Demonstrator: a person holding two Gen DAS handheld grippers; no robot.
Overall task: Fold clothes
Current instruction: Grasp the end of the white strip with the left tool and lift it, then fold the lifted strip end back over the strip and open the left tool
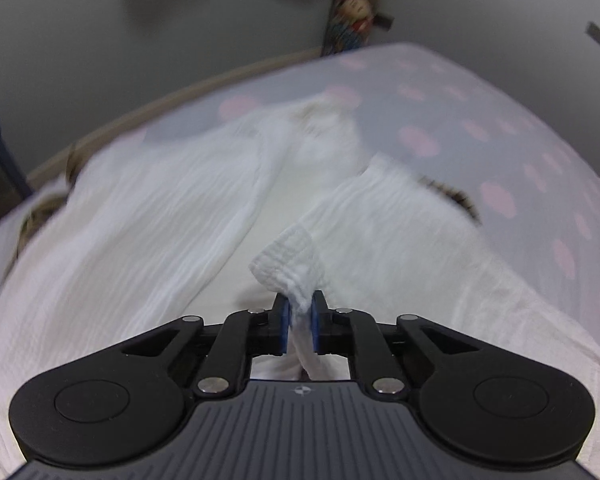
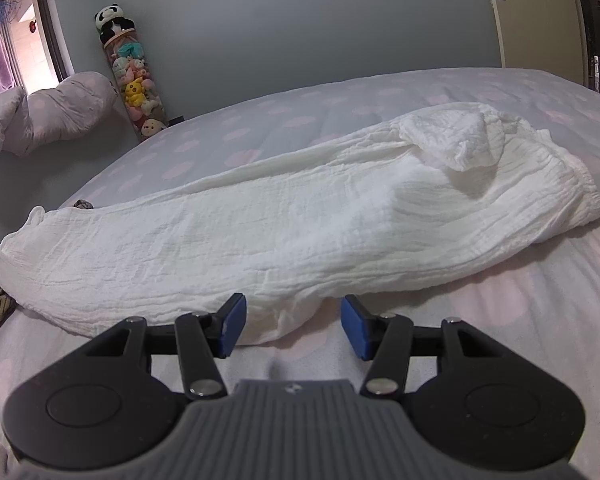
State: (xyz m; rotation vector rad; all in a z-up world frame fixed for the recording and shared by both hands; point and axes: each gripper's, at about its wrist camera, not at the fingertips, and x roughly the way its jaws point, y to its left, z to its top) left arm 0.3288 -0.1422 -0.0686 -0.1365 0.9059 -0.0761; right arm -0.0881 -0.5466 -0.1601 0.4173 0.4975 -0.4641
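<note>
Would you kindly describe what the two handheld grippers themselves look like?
Both the left gripper and right gripper look alike: matte black linkage arms with silver pivot pins, two round black discs at the sides, and a grey ribbed body bearing a small round emblem. The fingers carry blue pads. No cables or sleeves show.

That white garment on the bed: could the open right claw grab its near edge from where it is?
Probably yes. The right claw is open, with the near edge of the white garment lying just ahead between its pads, nothing in between. The left claw grips another part.
</note>
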